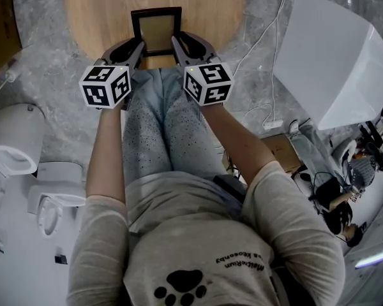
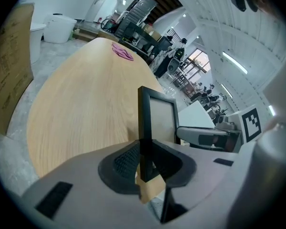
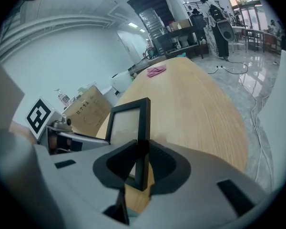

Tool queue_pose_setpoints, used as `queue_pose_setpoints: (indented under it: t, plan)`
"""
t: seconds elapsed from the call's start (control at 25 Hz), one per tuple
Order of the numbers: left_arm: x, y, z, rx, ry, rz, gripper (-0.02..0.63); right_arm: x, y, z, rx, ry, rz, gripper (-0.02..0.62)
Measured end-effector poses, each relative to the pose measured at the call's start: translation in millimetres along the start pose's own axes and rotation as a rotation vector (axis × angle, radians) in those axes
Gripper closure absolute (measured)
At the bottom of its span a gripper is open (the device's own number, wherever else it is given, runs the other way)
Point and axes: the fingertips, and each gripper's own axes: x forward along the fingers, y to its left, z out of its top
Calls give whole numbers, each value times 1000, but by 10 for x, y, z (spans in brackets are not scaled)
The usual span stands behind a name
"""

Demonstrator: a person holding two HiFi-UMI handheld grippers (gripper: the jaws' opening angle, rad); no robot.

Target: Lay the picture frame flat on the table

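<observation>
1. Pale round wooden table [image 1: 96, 11] sits in front of you.
2. Small black picture frame [image 1: 156, 27] is upright at its near edge.
3. Your left gripper [image 1: 139, 45] pinches the frame's left side, and your right gripper [image 1: 176, 43] pinches its right side.

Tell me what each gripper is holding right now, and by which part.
Both hold the picture frame. The left gripper is clamped on its left side bar, the right gripper on its right side bar, both near the lower end.

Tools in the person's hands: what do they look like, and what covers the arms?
The left tool and right tool are grey, each with two dark ribbed jaws and a white cube of black square markers. Beige sleeves end near the elbows.
</observation>
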Motion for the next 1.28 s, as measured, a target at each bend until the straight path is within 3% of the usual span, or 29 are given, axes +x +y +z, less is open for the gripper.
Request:
queue_pose_setpoints:
  t: [0.48, 1.28]
  plan:
    - [169, 76, -158, 0, 76, 11, 520, 115, -124, -217, 26, 58, -26, 514]
    - [265, 141, -200, -65, 93, 31, 520, 226, -203, -273, 42, 99, -44, 514]
